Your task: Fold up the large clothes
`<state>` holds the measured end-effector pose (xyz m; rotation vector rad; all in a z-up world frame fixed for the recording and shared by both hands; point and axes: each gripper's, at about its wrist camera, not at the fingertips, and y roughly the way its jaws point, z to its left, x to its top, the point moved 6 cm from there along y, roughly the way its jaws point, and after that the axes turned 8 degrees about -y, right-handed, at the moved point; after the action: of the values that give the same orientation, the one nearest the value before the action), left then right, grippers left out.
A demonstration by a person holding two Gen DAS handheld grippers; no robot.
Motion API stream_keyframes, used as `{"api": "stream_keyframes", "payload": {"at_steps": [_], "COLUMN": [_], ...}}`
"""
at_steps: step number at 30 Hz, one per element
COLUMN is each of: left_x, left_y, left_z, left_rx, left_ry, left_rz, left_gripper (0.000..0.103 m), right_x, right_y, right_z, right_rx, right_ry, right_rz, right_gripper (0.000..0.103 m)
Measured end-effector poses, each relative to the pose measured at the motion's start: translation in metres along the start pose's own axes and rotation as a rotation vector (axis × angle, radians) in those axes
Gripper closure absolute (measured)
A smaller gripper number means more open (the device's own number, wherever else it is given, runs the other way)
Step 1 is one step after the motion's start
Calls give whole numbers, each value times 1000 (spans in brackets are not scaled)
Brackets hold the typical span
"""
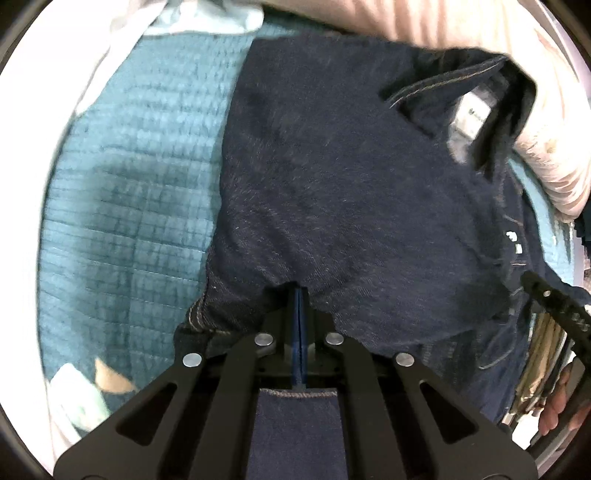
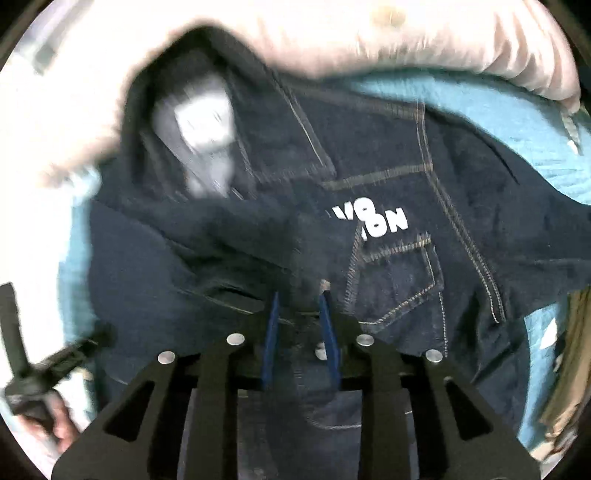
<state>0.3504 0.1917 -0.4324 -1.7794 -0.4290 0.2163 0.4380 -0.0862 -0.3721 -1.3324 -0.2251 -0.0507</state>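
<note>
Left wrist cam: my left fingers (image 1: 298,295) are pinched tight on a fold of the dark denim jacket (image 1: 332,192), a strip of it running back between them w/ a stitched hem showing. One side of the jacket looks already folded over, a plain inside-out panel covering most of the front, collar (image 1: 450,88) and white neck label (image 1: 471,116) up top. It lies on the teal quilted bedspread (image 1: 125,192), pink pillow (image 1: 461,33) beyond it. So I'd judge the first fold is done or nearly so; other side, sleeves and the final halving are left, as far as I can tell.

Right wrist cam, blurry: my right fingers (image 2: 300,295) stand partly apart just above the denim near the middle, nothing clamped that I can see, though some cloth sits between the blue pads (image 2: 271,332). This view gives what the left can't: white lettering (image 2: 373,219), chest pocket (image 2: 402,280) and contrast seams on the unfolded half, plus a hand on the other tool at lower left. Left view alone shows the grip itself and the flat folded panel.
</note>
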Motion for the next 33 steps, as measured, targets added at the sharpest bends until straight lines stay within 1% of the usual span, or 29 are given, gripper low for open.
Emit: {"api": "stream_keyframes", "payload": {"at_steps": [1,2,3,4,5,7,8,9,11,12,13,14,15,17,18,20,21,22,23,24,25,26,27,28,30,31,33], "left_x": [2,4,7,10,14,19,21,23,26,24,23,21,19,18,18,21,22,23,25,26,29,31,31,32,30,32,38], "left_y": [-11,-18,-25,-32,-38,-42,-41,-37,-17,-7,9,21,26,23,20,10,6,6,10,13,17,20,20,19,15,8,-4], "left_z": [-6,-10,-16,-24,-32,-45,-51,-54,-55,-53,-45,-41,-40,-38,-37,-29,-23,-17,-8,-3,1,3,2,-1,-16,-22,-30], "left_rx": [-14,-23,-34,-52,-76,-120,-122,-114,-118,-124,-106,-97,-108,-114,-92,17,29,23,50,34,-2,-21,-16,3,56,73,69], "left_ry": [15,27,39,50,55,69,75,76,63,52,30,22,23,22,36,103,117,109,91,72,45,21,13,26,82,108,119], "left_rz": [-25,-40,-55,-65,-69,-66,-62,-53,1,24,60,81,79,83,81,46,39,48,57,68,73,80,81,80,69,54,21], "left_gripper": [101,101,101,102,103,103,103,103,103,103,103,103,103,103,103,103,103,103,103,101,101,100,100,101,103,103,103], "right_x": [2,7,9,8,9,6,4,1,-6,-8,-12,-16,-19,-20,-19,-13,-12,-12,-12,-14,-15,-17,-17,-16,-11,-6,8], "right_y": [-6,-15,-18,-19,-18,-6,3,10,39,50,62,74,84,82,77,60,52,50,51,54,61,66,67,66,61,52,35], "right_z": [4,14,25,35,46,79,89,93,109,113,115,113,108,98,92,76,62,49,25,11,-3,-10,-13,-12,-4,2,20], "right_rx": [14,58,100,133,154,205,233,243,277,277,268,239,239,290,266,139,122,121,36,-12,14,80,104,99,54,58,126], "right_ry": [-1,-9,-22,-38,-53,-110,-119,-117,-84,-75,-80,-81,-61,7,4,-76,-84,-59,-30,-23,2,52,82,84,53,53,40], "right_rz": [-18,-43,-51,-51,-49,-20,4,26,92,111,127,145,163,170,166,116,106,118,116,108,106,102,99,107,123,105,43], "right_gripper": [80,82,83,87,94,100,102,102,102,102,102,103,103,103,103,103,103,103,103,103,103,103,103,103,103,103,103]}}
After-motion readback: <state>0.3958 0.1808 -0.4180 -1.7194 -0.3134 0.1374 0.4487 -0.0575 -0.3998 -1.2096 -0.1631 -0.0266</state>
